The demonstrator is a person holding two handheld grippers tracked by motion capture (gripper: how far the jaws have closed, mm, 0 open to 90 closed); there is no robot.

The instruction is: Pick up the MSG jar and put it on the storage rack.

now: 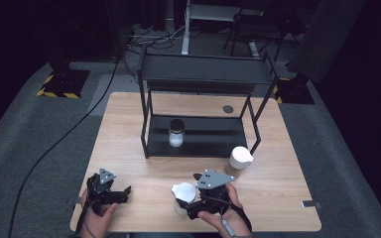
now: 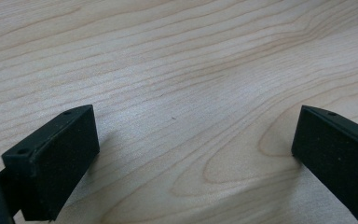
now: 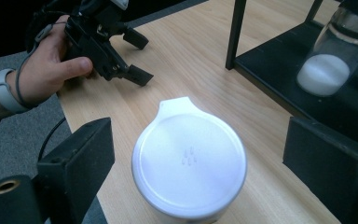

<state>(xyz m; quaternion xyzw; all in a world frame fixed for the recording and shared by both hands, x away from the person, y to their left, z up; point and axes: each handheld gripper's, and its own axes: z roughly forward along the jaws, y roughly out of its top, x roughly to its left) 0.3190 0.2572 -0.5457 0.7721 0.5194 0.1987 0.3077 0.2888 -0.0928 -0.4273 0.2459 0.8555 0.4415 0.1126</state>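
A white lidded tub stands near the table's front edge, its lid tab pointing away in the right gripper view. My right gripper is open around it, with a gap between each black pad and the tub's wall. At the front left my left gripper rests low over bare wood, held by a hand, its jaws wide open and holding nothing. A glass jar with a black lid and white powder stands on the lower shelf of the black rack.
A second white lidded tub sits on the wooden table by the rack's front right leg. The rack's top shelf spans the table's back half. A dark round disc lies behind the rack. Grey carpet surrounds the table.
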